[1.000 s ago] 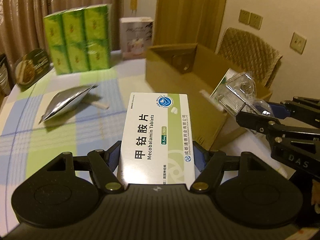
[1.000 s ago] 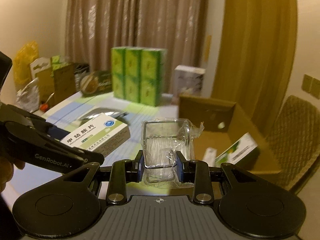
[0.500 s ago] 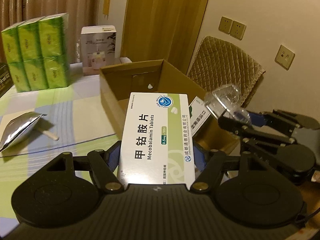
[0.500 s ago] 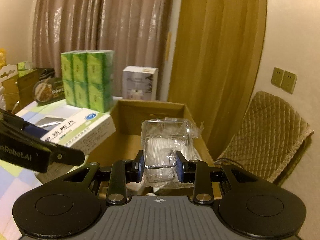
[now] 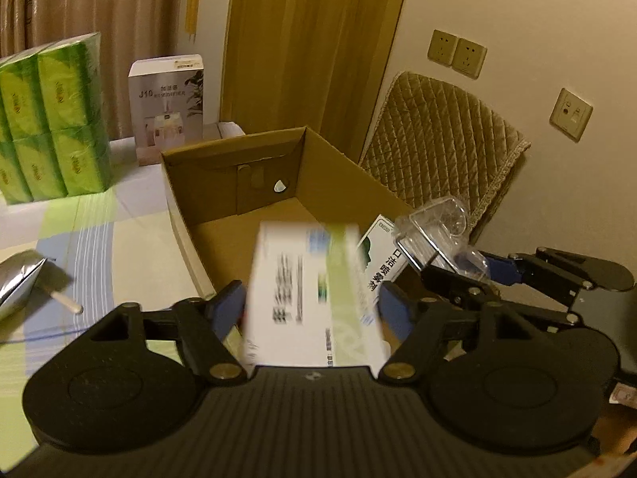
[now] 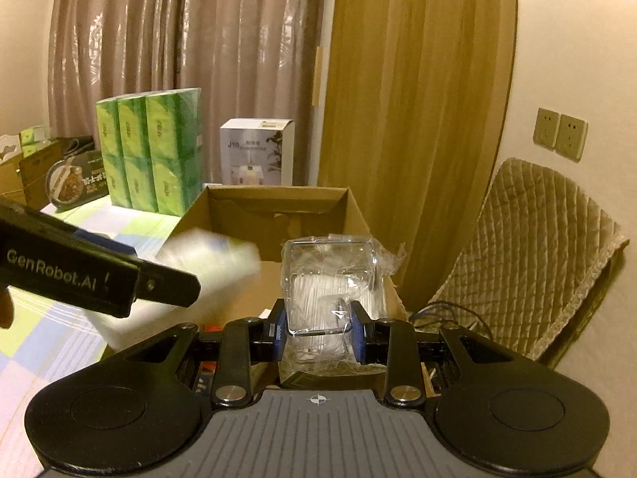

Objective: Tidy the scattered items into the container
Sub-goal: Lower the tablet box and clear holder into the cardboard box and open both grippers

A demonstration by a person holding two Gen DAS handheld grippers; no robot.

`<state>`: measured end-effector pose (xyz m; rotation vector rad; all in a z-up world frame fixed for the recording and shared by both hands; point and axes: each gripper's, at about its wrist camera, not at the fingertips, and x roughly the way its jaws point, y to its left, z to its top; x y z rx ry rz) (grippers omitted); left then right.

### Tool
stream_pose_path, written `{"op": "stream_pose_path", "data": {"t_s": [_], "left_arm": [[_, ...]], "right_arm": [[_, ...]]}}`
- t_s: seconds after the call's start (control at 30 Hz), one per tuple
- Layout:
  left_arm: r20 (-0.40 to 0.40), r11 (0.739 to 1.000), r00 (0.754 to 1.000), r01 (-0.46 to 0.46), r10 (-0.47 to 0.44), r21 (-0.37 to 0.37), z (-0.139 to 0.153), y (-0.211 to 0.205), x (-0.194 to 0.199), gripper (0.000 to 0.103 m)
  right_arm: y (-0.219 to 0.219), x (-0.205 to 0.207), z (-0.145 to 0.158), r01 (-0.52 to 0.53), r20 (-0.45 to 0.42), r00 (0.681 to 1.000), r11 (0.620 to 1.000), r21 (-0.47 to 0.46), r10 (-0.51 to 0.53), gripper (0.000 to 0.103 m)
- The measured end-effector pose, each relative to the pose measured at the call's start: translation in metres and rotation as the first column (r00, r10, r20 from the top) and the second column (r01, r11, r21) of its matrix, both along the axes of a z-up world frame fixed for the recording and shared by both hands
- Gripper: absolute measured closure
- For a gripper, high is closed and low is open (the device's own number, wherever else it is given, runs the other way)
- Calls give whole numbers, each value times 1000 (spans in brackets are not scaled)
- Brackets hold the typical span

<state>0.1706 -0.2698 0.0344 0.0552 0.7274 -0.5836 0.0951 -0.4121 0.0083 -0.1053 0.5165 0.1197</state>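
The cardboard box (image 5: 239, 183) sits on the table (image 5: 119, 247), right of the foil pouch (image 5: 16, 286). Behind it stands a white carton (image 6: 256, 151), tissue packs (image 6: 151, 151) to its left. A blurred tablet box (image 5: 310, 290) seems above the box's opening, another packet (image 5: 382, 255) inside.

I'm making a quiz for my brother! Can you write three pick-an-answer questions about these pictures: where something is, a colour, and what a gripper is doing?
1. Where is the silver pouch? A on the floor B on the table C on a shelf
2. What colour are the stacked tissue packs? A green B red C blue
3. The right gripper is: A open B shut on the clear packet C shut on a spoon
Answers: B, it lies there flat; A, every wrapper is green; B, it pinches the packet.
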Motion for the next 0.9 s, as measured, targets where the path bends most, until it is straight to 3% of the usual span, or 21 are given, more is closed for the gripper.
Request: {"op": "stream_pose_path", "data": {"t_s": [0.6, 0.63, 0.67, 0.7, 0.9], "left_arm": [[-17, 996, 996, -86, 86, -7, -3, 50, -6, 30], [-17, 996, 996, -89, 89, -6, -4, 52, -7, 30], [-16, 996, 996, -90, 90, -6, -5, 54, -8, 30], [-17, 996, 995, -94, 94, -6, -5, 57, -8, 30], [-24, 993, 993, -116, 116, -11, -8, 71, -14, 29]], "right_arm": [[21, 10, -3, -66, 16, 998, 998, 10, 65, 73], [22, 11, -3, -76, 21, 997, 997, 6, 76, 56], [24, 12, -2, -71, 25, 997, 997, 0, 71, 33], [24, 11, -2, -67, 29, 997, 998, 3, 67, 29], [25, -1, -7, -55, 7, 998, 998, 16, 55, 29]]}}
